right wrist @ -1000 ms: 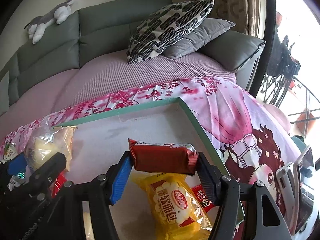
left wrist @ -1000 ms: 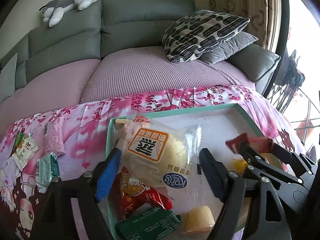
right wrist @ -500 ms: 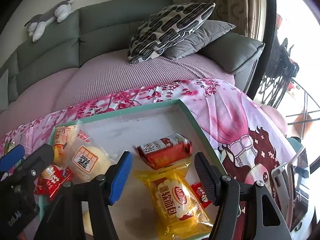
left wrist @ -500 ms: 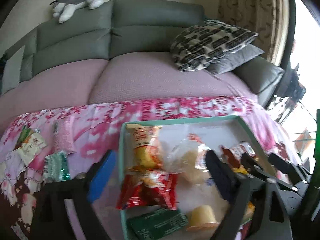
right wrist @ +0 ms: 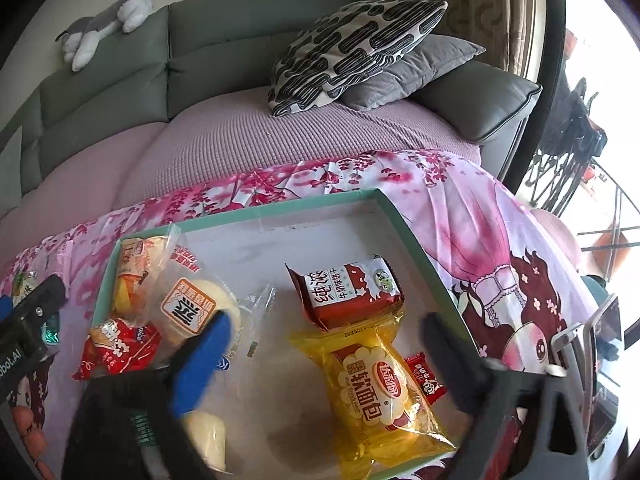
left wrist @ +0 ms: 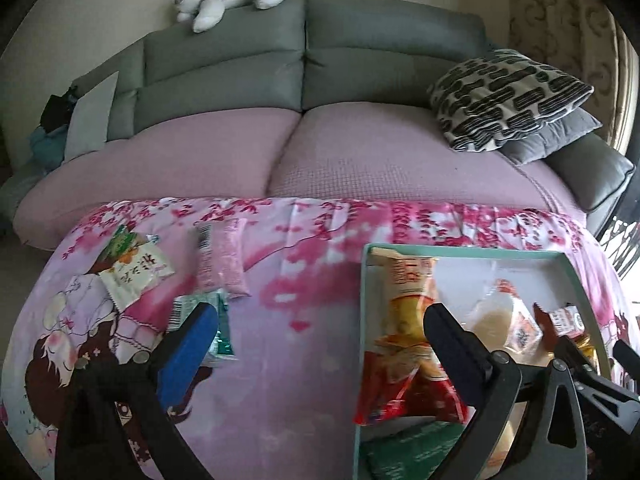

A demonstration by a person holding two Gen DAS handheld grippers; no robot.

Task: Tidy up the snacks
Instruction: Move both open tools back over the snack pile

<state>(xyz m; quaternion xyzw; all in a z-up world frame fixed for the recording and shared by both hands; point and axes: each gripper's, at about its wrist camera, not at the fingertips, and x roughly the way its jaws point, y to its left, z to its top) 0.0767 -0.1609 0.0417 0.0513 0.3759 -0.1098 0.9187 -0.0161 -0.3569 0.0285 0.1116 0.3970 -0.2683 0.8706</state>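
Your snacks are split between two places: most sit in the shallow teal-rimmed tray [right wrist: 416, 248], where a maroon milk-biscuit pack [right wrist: 348, 292] lies at centre with its near edge on a glossy yellow soft-bread bag [right wrist: 380, 388], and a clear-wrapped bun [right wrist: 196, 312] rests at centre left beside a crinkly red packet [right wrist: 120, 348]. In the left wrist view, three are not yet in the tray, on the flowered pink cloth [left wrist: 304, 320] at left of the frame: a matte pink sachet [left wrist: 220, 260], a white-and-green packet [left wrist: 136, 272] and a green foil pack [left wrist: 218, 332] just beside your blue pad. Your left claw [left wrist: 320, 336] stands wide with nothing between its fingers, its jaws having just been opening, over bare cloth. Your right claw [right wrist: 324, 336] is also wide and empty, its jaws having just opened, above the yellow bag. The likely trouble is with these wrappers: they are thin, slick and air-filled, so a pinch on a puffed middle may squirt the pack sideways, and the soft bun could crush. The cloth is loose and wrinkled, so low fingers could snag a fold and drag the flat sachets along. The tray's raised rim could catch a finger if you cross it low.
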